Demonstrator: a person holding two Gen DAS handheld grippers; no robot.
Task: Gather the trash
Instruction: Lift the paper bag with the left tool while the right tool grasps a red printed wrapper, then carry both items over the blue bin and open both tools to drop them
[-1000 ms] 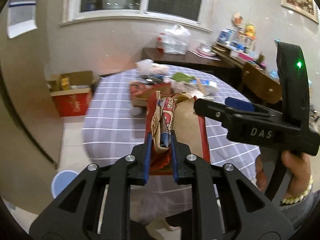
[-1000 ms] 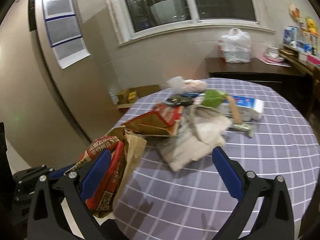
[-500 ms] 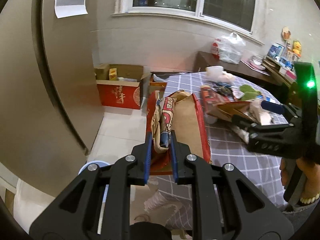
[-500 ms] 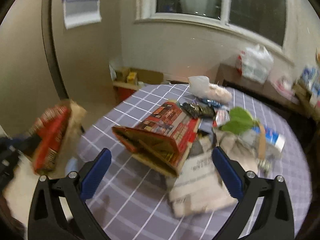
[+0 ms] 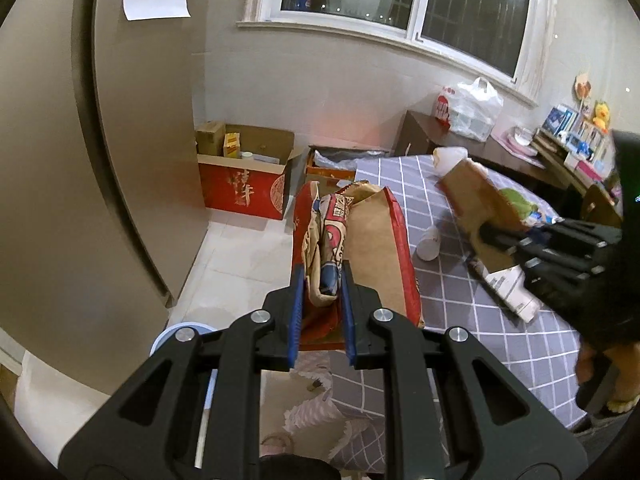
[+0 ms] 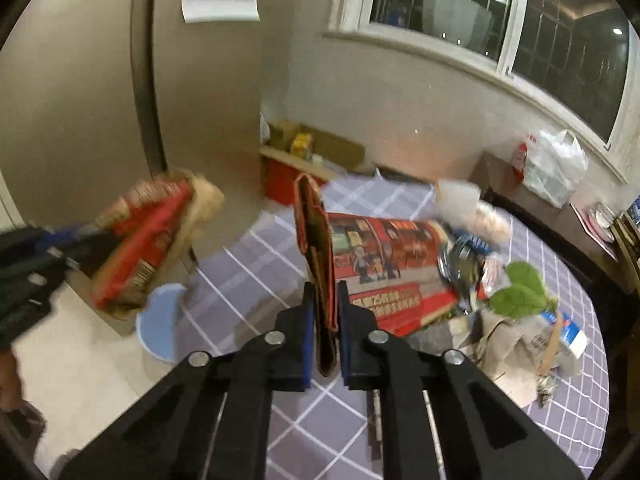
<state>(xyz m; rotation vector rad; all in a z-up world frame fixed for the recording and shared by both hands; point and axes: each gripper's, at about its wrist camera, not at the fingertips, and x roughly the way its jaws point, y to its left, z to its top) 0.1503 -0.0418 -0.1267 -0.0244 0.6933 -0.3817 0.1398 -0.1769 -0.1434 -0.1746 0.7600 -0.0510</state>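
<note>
1. Left gripper (image 5: 320,312) clamps a crumpled red-and-brown paper bag (image 5: 360,240), held off the table's edge above the floor and the blue bin (image 6: 160,320).
2. Right gripper (image 6: 324,336) pinches the upright edge of a red printed carton (image 6: 384,264) on the checked tablecloth (image 6: 248,256), beside loose wrappers and a green leaf (image 6: 520,292).
3. Done well, both grips stay firm while each piece travels over the bin, the bag released first, squarely above the opening.
</note>
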